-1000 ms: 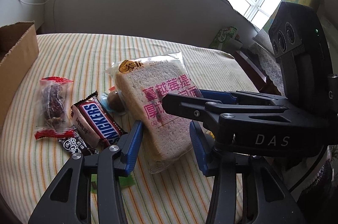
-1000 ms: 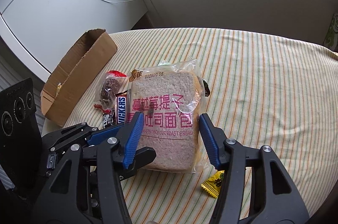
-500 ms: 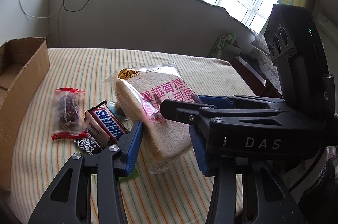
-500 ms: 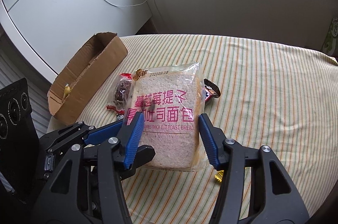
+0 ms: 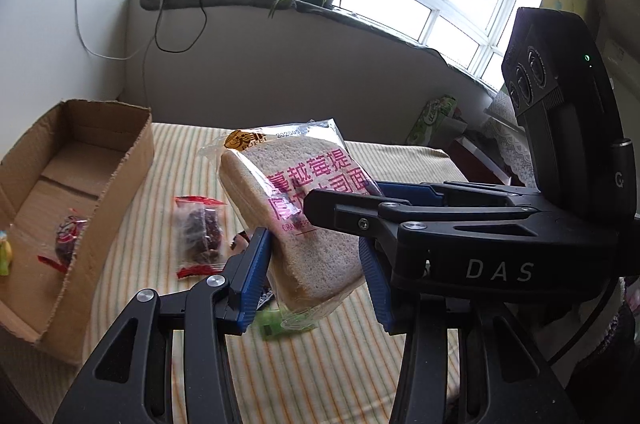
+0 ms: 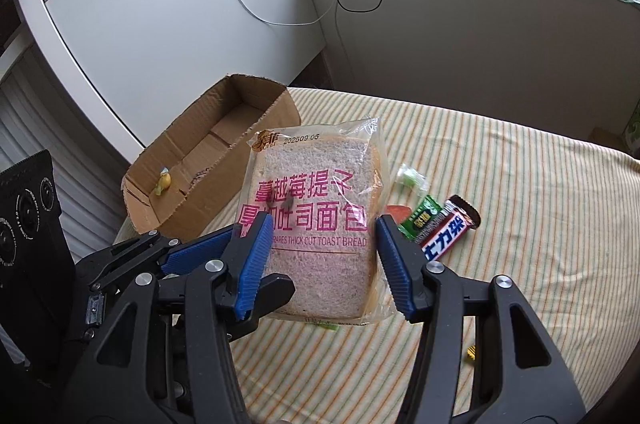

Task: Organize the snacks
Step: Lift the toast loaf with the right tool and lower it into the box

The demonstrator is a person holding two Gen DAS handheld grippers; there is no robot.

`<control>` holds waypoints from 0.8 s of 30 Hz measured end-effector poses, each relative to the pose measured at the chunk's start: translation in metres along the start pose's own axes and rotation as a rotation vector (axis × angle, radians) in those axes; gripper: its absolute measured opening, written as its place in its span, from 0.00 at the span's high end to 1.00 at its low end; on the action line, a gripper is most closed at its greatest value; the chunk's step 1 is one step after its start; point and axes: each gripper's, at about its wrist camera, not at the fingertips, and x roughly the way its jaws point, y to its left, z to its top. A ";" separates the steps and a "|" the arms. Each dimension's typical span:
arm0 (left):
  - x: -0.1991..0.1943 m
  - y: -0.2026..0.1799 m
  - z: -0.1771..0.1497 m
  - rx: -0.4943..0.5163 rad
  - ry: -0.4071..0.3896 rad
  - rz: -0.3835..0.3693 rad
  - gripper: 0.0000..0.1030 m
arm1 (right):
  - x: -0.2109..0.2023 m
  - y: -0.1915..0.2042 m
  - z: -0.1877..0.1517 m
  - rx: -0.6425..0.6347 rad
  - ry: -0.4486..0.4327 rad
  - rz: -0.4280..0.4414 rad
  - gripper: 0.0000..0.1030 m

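A clear packet of sliced toast bread (image 5: 288,191) (image 6: 316,207) with pink lettering hangs tilted above the striped tablecloth (image 6: 520,183). My left gripper (image 5: 314,264) is shut on its lower part, blue pads against both faces. My right gripper (image 6: 324,260) is shut on it too, a pad on each side edge. In the left wrist view the right gripper (image 5: 344,199) crosses in from the right. In the right wrist view the left gripper (image 6: 240,272) comes in from the lower left. An open cardboard box (image 5: 120,159) (image 6: 192,207) stands to the left of the bread.
In the box lie a red-wrapped snack (image 5: 68,236) and a small yellow piece (image 6: 163,181). On the cloth lie a red-edged dried-fruit packet (image 5: 198,232), a green packet (image 6: 420,220), a chocolate bar (image 6: 444,240) and a small yellow candy (image 6: 471,352). A wall and windowsill lie beyond.
Both grippers have risen with the bread packet, which has left the tablecloth. The cardboard box has come further into both views, and the snacks that lay beside the bread are uncovered.
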 end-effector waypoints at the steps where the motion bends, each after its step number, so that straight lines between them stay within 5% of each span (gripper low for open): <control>1: -0.003 0.004 0.000 -0.004 -0.006 0.006 0.57 | 0.002 0.006 0.002 -0.007 0.000 0.004 0.46; 24: -0.067 0.119 0.000 -0.135 -0.113 0.132 0.57 | 0.075 0.136 0.045 -0.172 0.030 0.087 0.46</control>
